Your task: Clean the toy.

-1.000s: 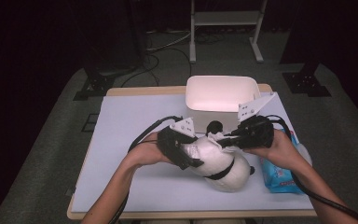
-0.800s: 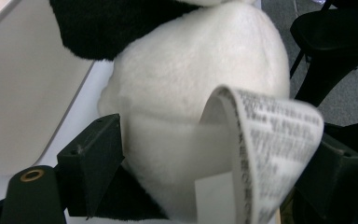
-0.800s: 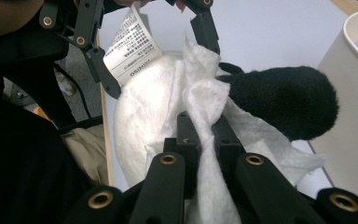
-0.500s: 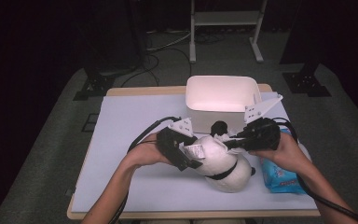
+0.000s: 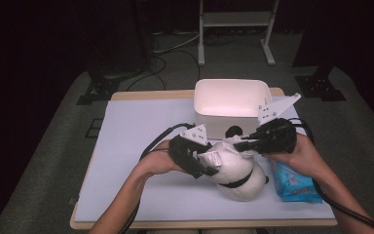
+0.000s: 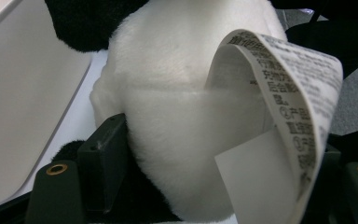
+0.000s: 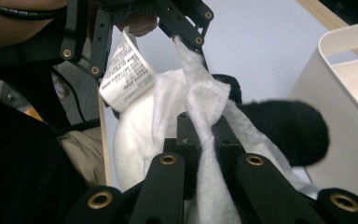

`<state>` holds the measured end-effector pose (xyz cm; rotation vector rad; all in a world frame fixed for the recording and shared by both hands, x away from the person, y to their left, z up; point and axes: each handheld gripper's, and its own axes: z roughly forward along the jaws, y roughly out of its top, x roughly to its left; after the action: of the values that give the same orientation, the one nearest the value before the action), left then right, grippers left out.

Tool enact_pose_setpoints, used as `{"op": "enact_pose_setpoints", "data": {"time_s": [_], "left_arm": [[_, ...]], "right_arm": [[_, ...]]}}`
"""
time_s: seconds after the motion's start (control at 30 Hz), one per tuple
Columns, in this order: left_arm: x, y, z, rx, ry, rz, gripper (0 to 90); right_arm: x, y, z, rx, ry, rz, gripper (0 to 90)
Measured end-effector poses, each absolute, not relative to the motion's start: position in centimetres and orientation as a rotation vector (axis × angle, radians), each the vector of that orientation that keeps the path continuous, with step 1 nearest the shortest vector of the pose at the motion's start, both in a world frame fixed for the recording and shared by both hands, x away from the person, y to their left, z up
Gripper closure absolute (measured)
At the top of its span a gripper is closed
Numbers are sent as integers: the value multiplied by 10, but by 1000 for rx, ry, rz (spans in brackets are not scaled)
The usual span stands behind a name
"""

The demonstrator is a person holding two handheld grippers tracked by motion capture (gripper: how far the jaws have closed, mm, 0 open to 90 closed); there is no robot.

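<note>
1. A panda plush (image 5: 236,170) is seen lying on the table (image 5: 141,131), just before the white bin (image 5: 231,105).
2. The left claw (image 5: 209,165), jaws just closing, is set around the plush's white body.
3. The right claw (image 5: 241,145) is clamped on a white wipe (image 7: 200,107).

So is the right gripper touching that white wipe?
Touching. In the right gripper view, the right gripper has its jaws pinched shut on the white wipe, which runs up between them over the plush panda.

The panda toy (image 5: 236,170) is soft, fuzzy plush, its label (image 6: 279,93) printed paper, the wipe (image 7: 205,107) fibrous cloth, the bin (image 5: 229,100) smooth matt plastic.
</note>
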<state>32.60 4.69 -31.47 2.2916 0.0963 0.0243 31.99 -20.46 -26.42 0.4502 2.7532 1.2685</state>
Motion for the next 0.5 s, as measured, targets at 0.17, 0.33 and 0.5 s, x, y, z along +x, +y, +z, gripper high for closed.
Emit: {"op": "enact_pose_setpoints", "data": {"time_s": [0.17, 0.33, 0.5], "left_arm": [[324, 43, -313, 2296, 76, 27, 255], [326, 44, -313, 2282, 100, 25, 228], [326, 45, -313, 2268, 108, 23, 192]], "right_arm": [[322, -193, -262, 412, 2767, 1244, 840], [322, -192, -266, 419, 2787, 1186, 842], [323, -200, -272, 453, 2795, 1205, 845]]}}
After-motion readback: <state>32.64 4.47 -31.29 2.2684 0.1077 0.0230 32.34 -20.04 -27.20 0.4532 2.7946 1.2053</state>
